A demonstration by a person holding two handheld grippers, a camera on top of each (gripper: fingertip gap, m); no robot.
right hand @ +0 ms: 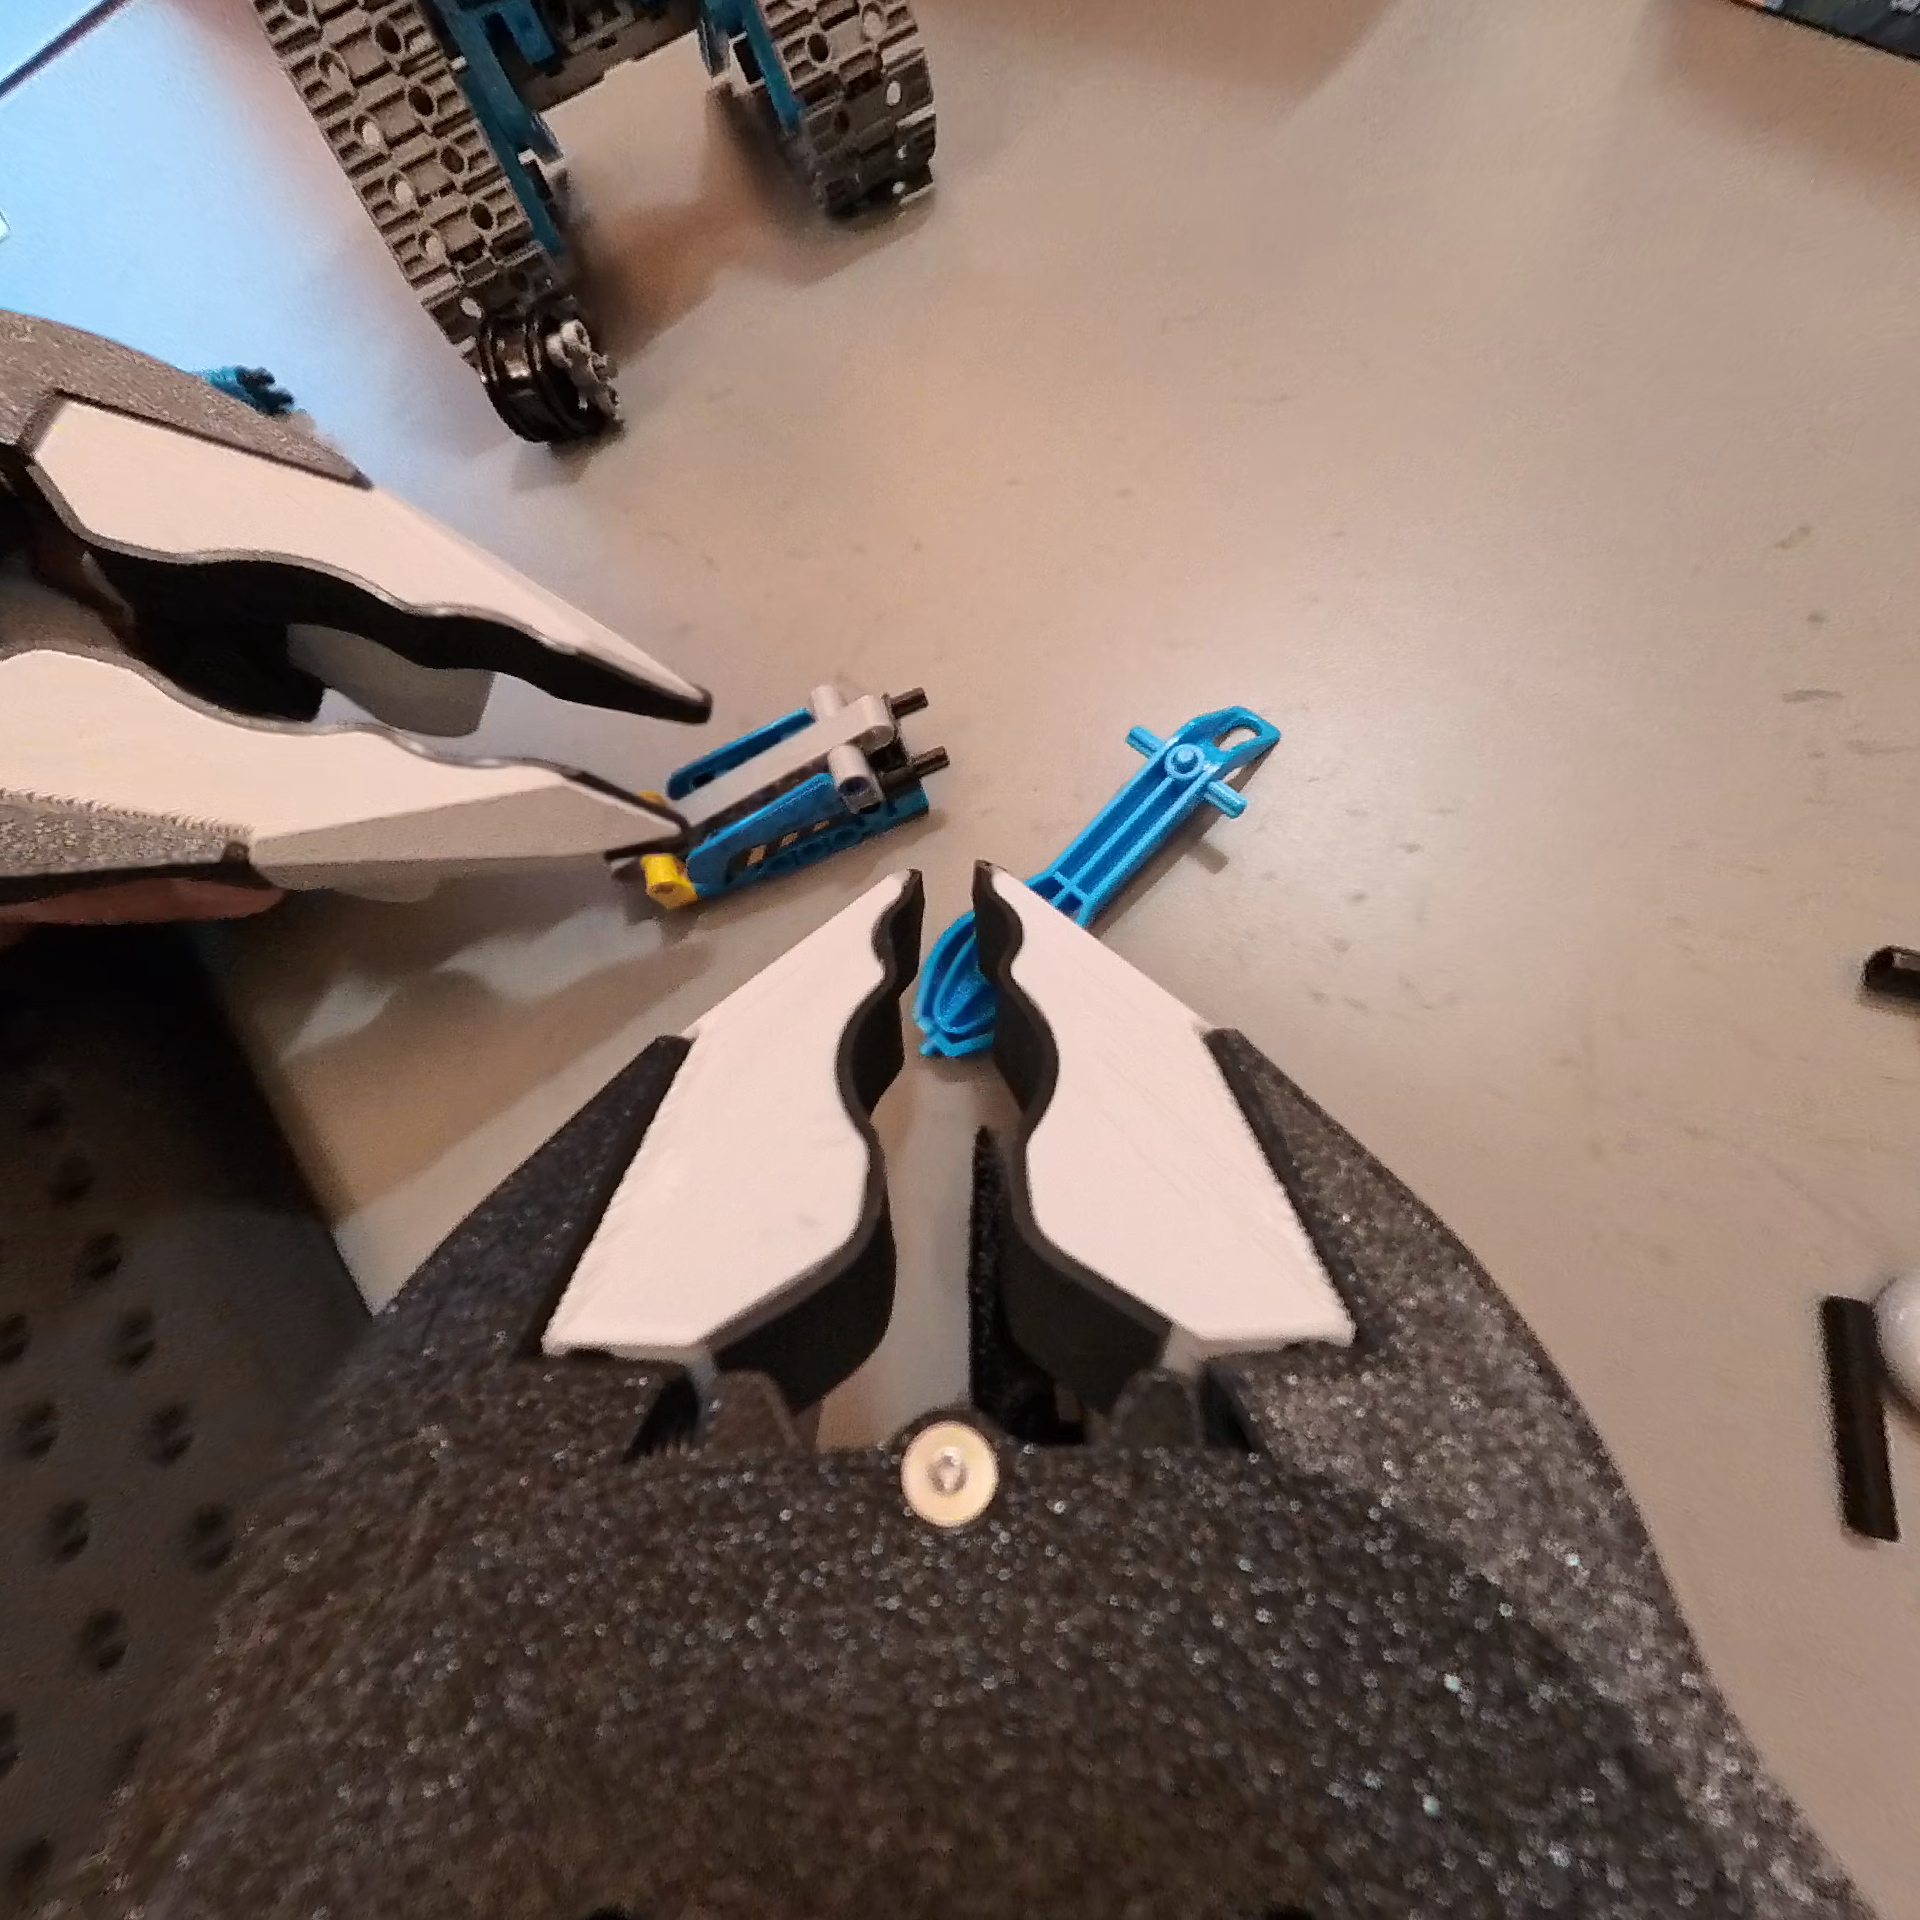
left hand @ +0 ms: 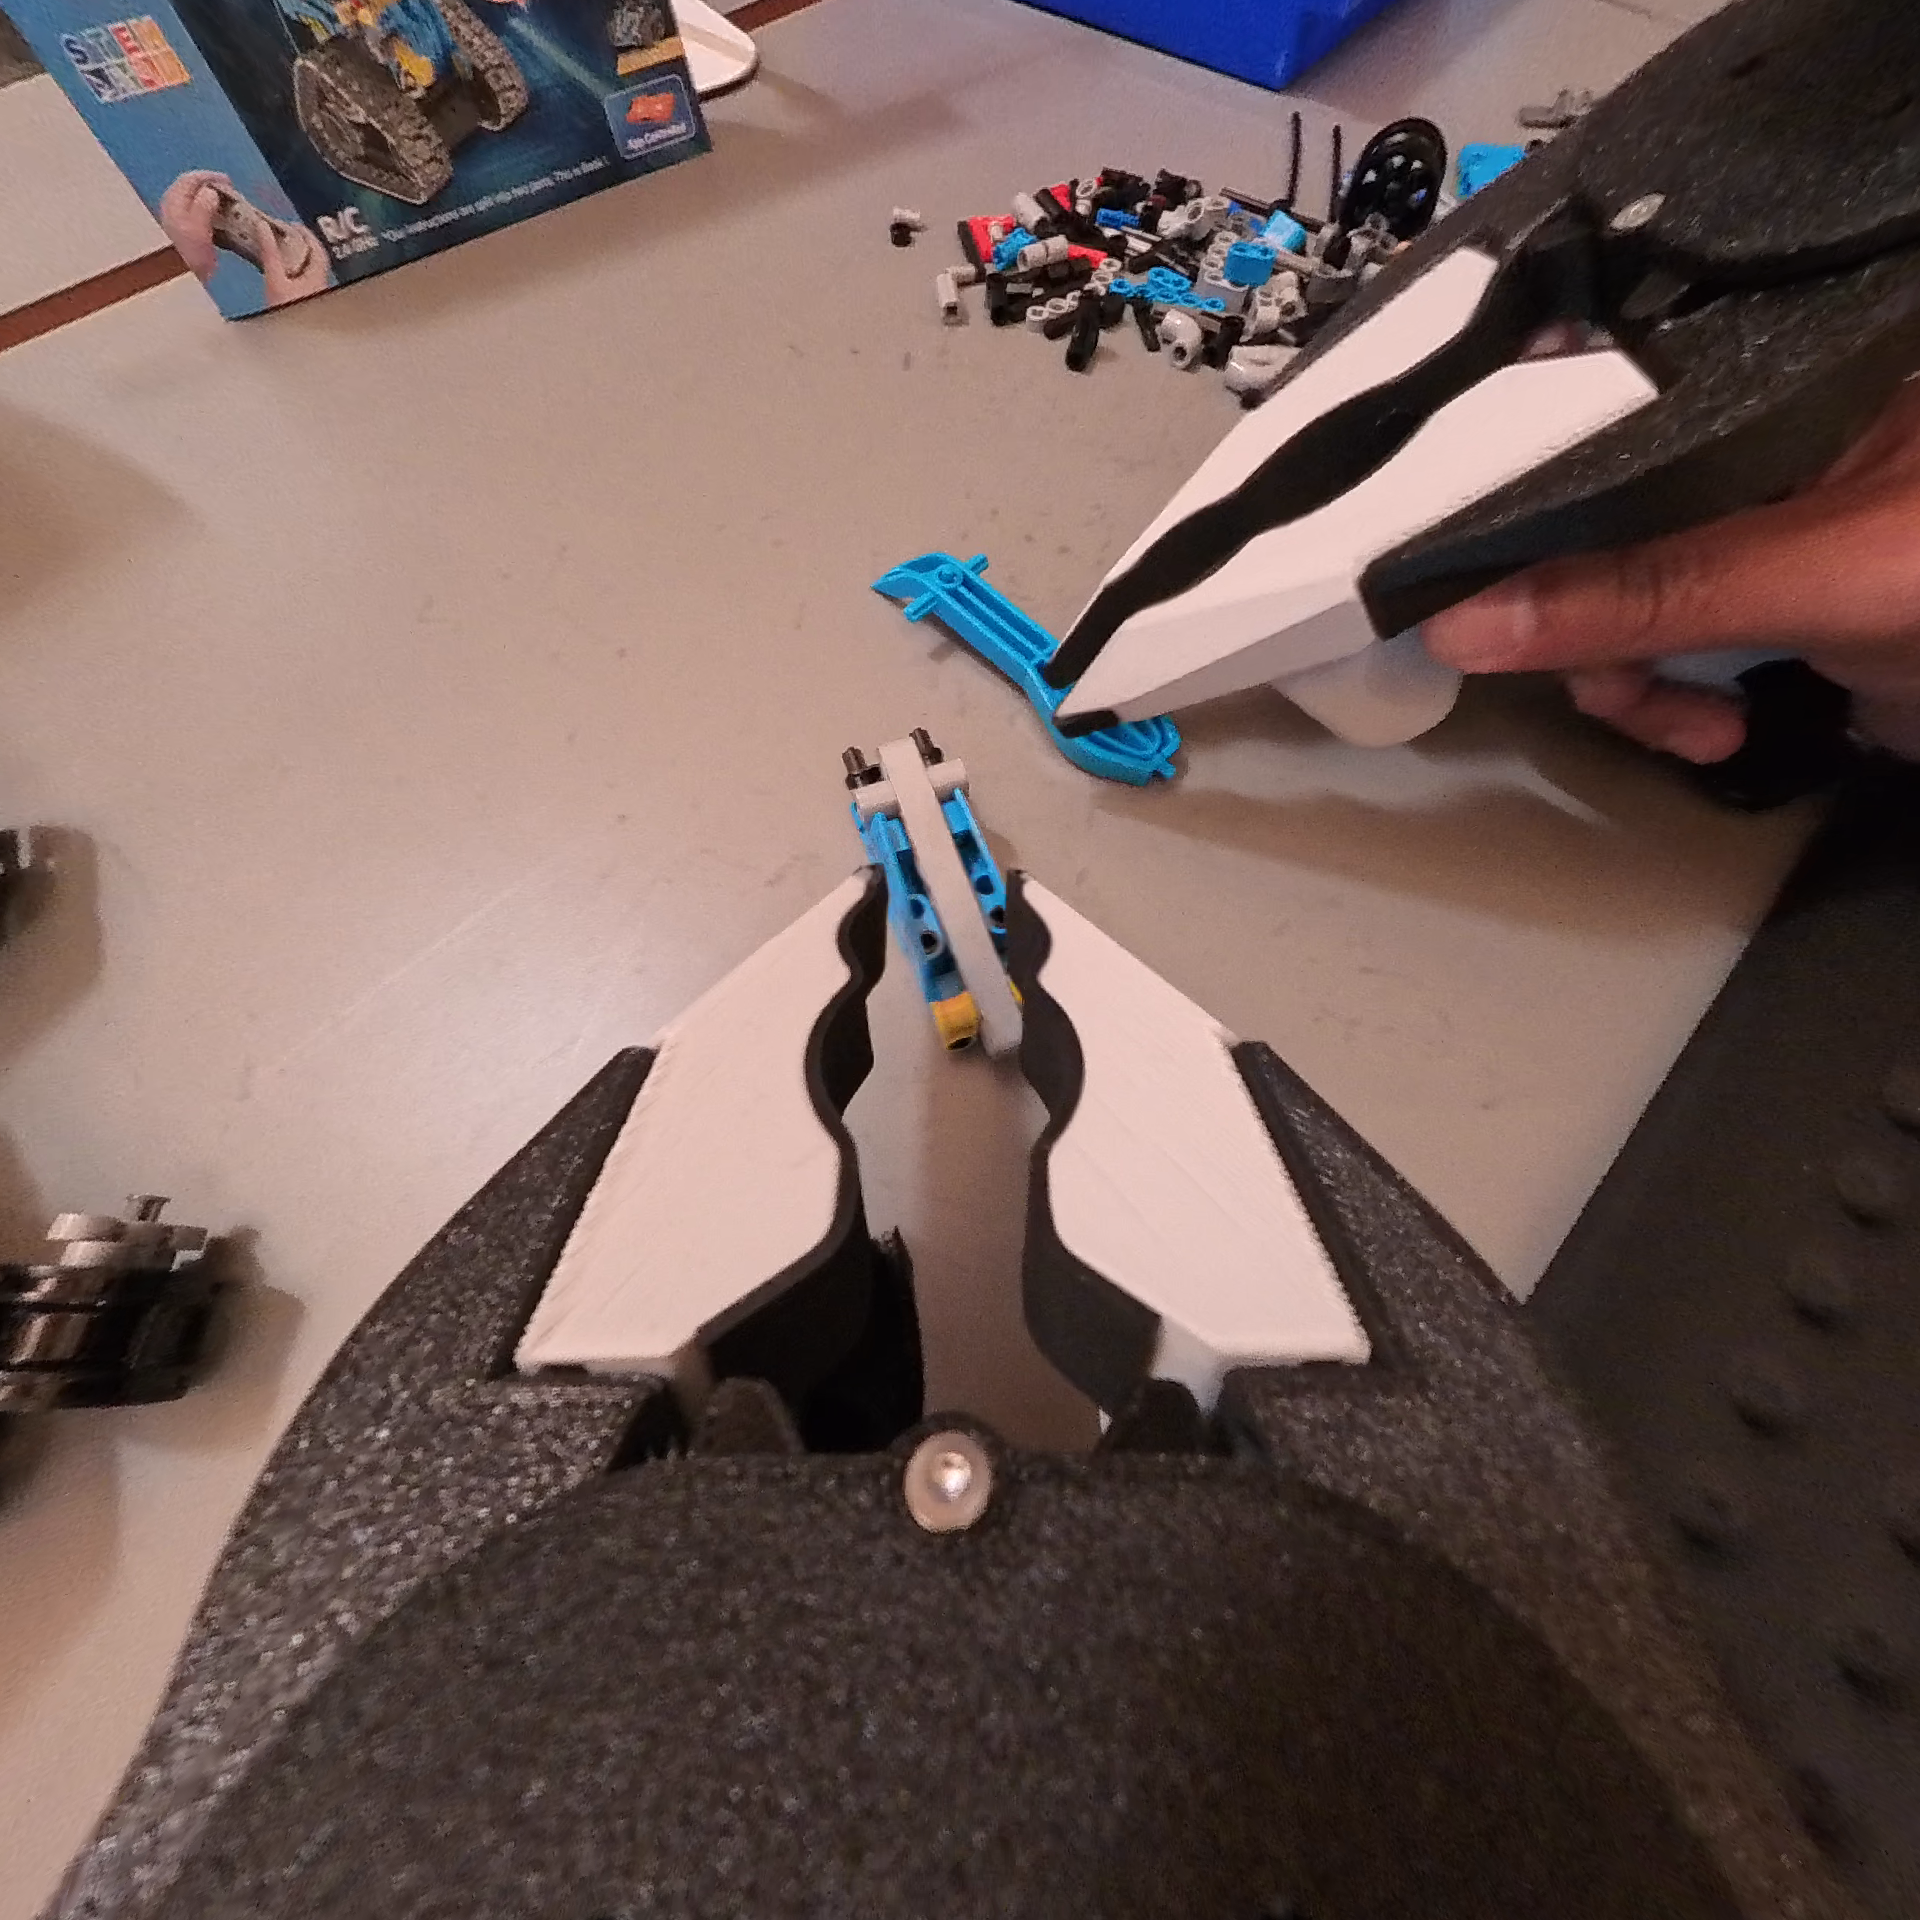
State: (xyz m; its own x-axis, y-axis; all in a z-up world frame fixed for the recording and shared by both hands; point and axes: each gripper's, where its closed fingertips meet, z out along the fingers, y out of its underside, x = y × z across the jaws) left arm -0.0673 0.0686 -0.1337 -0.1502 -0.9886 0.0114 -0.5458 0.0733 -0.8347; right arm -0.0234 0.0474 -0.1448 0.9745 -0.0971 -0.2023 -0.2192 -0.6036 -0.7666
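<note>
Black speckled housing of the left gripper (left hand: 940,883) is filling the near foreground of its own view, and its white fingers (left hand: 769,1049) are standing at a narrow gap around a small blue and grey brick assembly (left hand: 935,894). That assembly is lying flat on the desk (left hand: 468,623); the finger tips are flanking its near end by the yellow pin, but whether they are pressing it or merely bracketing it cannot be told, since a sliver of space seems to show on each side. Lying low like this, it is probably being steadied against sliding.

Just beside the assembly, on its far right side, a slim blue lever-shaped tool (left hand: 997,634) is resting on the desk. The right gripper (right hand: 948,883), held by a hand (left hand: 1662,623), is angling steeply down so its fingers, nearly closed, are straddling the tool's rounded spoon end; a firm grip is not clear from either view.

Farther beyond the assembly a heap of loose bricks (left hand: 1174,270) is spread out, with a printed toy box (left hand: 395,135) standing well to its left. A tracked vehicle model (right hand: 540,187) is sitting well apart from the assembly.
</note>
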